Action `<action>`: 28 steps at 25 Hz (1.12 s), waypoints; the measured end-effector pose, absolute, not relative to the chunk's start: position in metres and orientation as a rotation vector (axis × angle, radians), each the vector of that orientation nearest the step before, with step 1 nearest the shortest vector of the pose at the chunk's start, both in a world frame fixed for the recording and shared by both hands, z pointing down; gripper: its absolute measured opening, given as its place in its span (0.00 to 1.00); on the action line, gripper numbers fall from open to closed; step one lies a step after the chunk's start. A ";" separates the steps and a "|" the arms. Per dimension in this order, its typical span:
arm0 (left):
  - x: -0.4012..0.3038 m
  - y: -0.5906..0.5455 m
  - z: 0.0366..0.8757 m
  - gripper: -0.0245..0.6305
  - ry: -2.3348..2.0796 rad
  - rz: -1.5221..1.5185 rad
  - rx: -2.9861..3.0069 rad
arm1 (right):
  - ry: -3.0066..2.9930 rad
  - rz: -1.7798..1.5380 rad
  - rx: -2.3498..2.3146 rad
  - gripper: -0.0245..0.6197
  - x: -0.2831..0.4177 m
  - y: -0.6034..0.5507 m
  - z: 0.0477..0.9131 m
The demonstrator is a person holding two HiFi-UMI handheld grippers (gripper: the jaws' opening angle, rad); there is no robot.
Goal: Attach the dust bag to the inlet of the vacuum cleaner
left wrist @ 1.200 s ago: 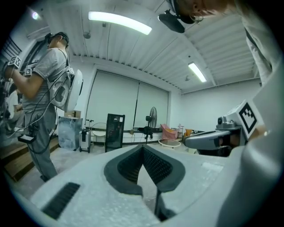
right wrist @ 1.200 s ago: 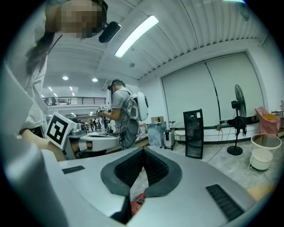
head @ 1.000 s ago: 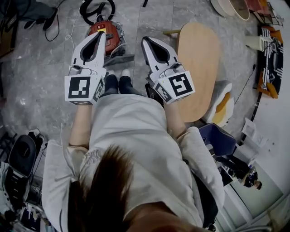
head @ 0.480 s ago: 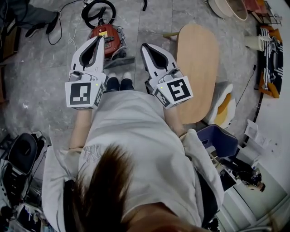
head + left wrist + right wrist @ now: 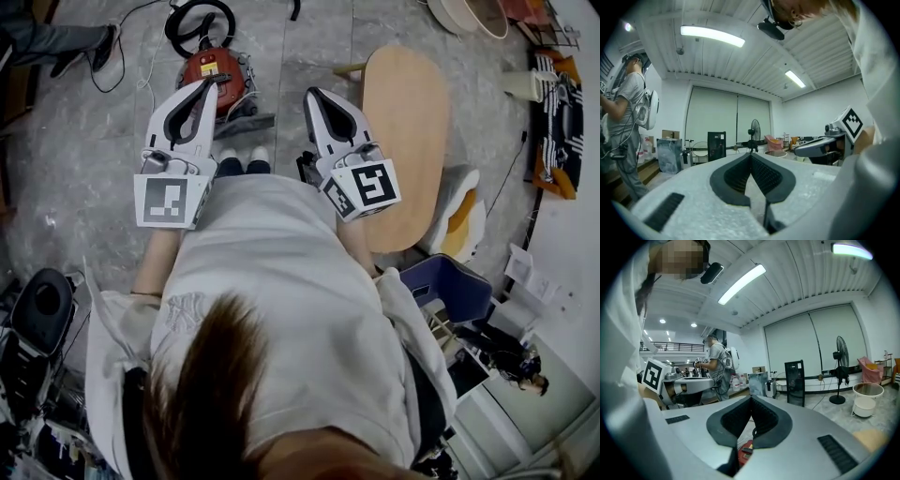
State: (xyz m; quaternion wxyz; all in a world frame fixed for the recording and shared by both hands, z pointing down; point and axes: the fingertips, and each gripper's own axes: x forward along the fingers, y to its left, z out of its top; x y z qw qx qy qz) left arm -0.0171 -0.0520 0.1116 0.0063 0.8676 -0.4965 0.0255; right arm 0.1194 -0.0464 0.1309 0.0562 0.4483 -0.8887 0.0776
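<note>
The red vacuum cleaner [image 5: 217, 70] stands on the floor ahead of me, with its black hose [image 5: 199, 19] coiled behind it. A grey flat part [image 5: 246, 123] lies at its near side; I cannot tell whether that is the dust bag. My left gripper [image 5: 214, 82] is held level with its tip over the vacuum's near edge, shut and empty [image 5: 751, 154]. My right gripper [image 5: 312, 95] hangs to the right of the vacuum, also shut and empty [image 5: 751, 398]. A strip of the red vacuum [image 5: 745, 450] shows below the right gripper's jaws.
A light wooden oval table [image 5: 408, 141] stands right of the right gripper. My own feet [image 5: 246, 165] are just short of the vacuum. Another person [image 5: 626, 122] with grippers stands at the left. A fan [image 5: 841, 366] and a white bucket [image 5: 866, 401] stand further off.
Both grippers have drifted a few centimetres, still shut and side by side; the right one now sits slightly further right. The vacuum lies a little higher in the head view.
</note>
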 end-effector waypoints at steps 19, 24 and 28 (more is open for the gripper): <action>-0.021 -0.051 0.119 0.06 -1.531 0.016 2.682 | -2.656 0.218 1.365 0.04 0.119 -0.045 0.138; -0.025 -0.053 0.116 0.06 -1.537 0.017 2.675 | -2.654 0.219 1.364 0.04 0.118 -0.046 0.135; -0.026 -0.056 0.118 0.06 -1.534 0.017 2.674 | -2.652 0.226 1.360 0.04 0.118 -0.048 0.137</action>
